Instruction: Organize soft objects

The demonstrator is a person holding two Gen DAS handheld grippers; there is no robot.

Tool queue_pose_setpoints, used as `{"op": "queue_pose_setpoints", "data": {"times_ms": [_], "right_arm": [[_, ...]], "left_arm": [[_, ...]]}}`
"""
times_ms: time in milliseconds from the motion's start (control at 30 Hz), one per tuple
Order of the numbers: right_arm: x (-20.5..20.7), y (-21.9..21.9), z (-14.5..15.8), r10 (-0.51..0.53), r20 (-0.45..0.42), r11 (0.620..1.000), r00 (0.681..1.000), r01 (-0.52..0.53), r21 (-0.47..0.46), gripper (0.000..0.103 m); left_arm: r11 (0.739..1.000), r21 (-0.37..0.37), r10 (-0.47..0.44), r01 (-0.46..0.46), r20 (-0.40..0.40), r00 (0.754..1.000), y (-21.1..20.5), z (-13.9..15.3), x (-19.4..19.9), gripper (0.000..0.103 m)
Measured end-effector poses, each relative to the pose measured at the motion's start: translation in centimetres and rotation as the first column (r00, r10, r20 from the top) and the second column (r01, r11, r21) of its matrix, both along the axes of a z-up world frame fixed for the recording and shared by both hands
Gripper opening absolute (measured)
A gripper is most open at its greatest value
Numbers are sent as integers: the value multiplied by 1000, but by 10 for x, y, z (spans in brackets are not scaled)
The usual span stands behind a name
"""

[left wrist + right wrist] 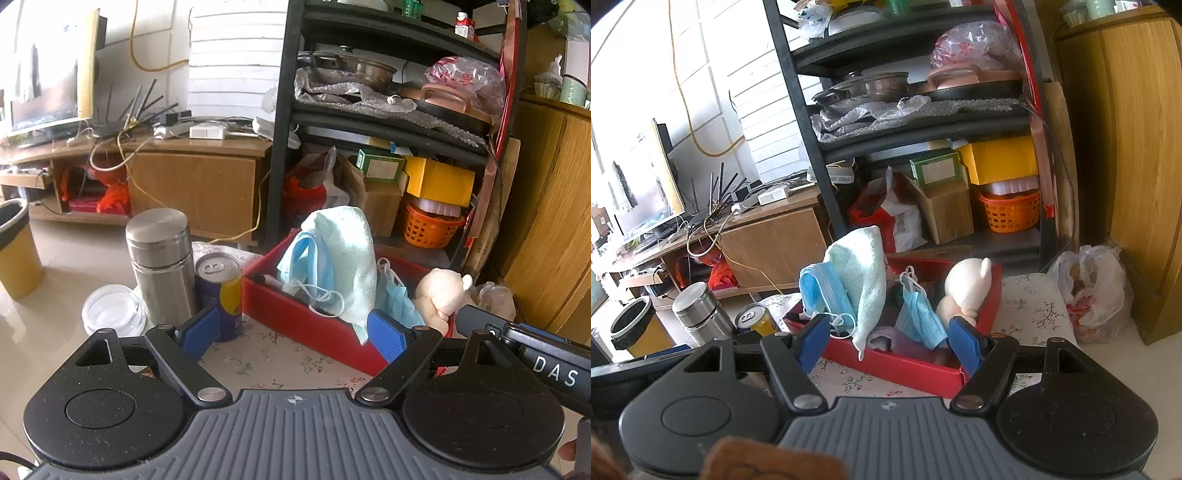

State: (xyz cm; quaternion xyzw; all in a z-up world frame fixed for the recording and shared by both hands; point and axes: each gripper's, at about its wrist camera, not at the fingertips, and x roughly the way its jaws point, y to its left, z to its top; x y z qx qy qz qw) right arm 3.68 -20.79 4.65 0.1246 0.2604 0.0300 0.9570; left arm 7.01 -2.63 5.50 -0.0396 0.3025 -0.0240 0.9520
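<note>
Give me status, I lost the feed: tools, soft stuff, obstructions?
Left tool open, empty; right tool open, empty. Towel, masks, plush in red box. Flask, can beside box, not blocking.

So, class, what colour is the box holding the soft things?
Red box; clearest in the right wrist view.

Black shelf rack [284, 122] beside wooden cabinet [546, 221]

Terry towel [351, 254], brushed-metal flask [160, 262]
</note>
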Motion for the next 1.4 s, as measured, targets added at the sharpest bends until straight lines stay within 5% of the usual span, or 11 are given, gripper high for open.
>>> {"op": "queue_pose_setpoints", "data": {"times_ms": [800,1033,1400], "right_arm": [[-3,1,1,-6,16,1000,1000,6,14,43],[-3,1,2,-10,18,1000,1000,10,17,43],[-3,0,2,-11,15,1000,1000,11,12,43]], "left_arm": [[999,46,-6,5,32,999,-2,4,-3,85],[998,58,27,-28,30,999,-2,4,-2,97],[998,61,31,-33,36,999,-2,3,-3,97]]}}
